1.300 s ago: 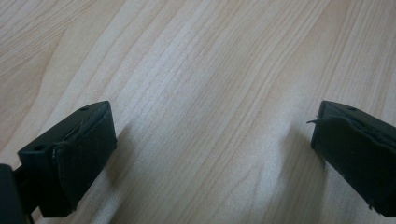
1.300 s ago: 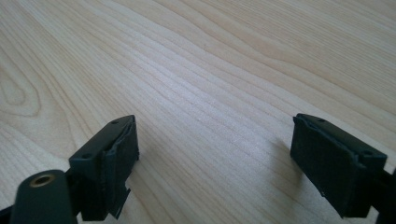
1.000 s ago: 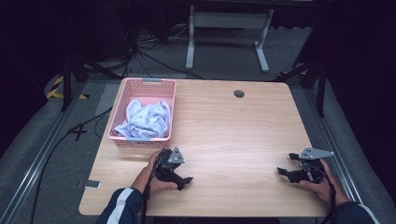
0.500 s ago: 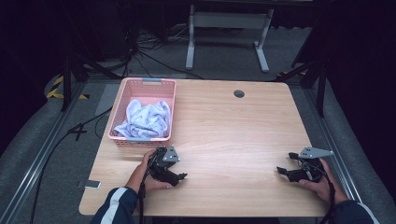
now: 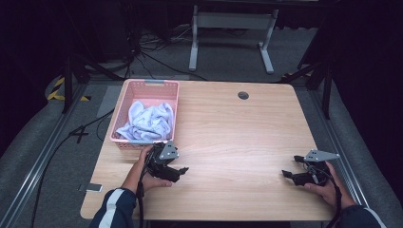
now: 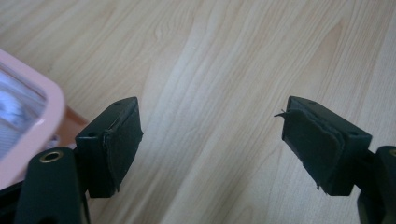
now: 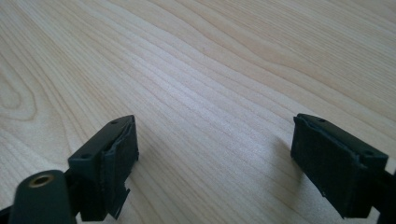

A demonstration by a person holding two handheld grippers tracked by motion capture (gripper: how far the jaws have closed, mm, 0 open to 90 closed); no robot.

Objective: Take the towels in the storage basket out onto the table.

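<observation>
You are holding your left gripper (image 5: 177, 170) just beside the near edge of the pink basket (image 5: 124, 105), at the table's (image 5: 237, 123) left side. Its 2 jaws are standing spread with nothing but bare wood between them, and they have just been closing a little from a wider gap, with no thing caught in that narrowing. In the left gripper view the basket's pink rim (image 6: 32, 126) is sitting right next to 1 of the jaws, so you are likely positioning yourself for a reach over that wall rather than working on the tabletop.

The pale blue cloth (image 5: 147, 119) is lying crumpled inside the basket, bunched toward the near half and resting well below the rim. That is probably why you are keeping the gripper raised instead of flat on the wood: the wall has to be cleared before the jaws can come down on the fabric.

Your right gripper (image 5: 291, 175) is waiting near the table's right front corner, well apart from the basket, its jaws also spread over empty wood, seemingly parked out of the way until a 2nd grip is needed.
</observation>
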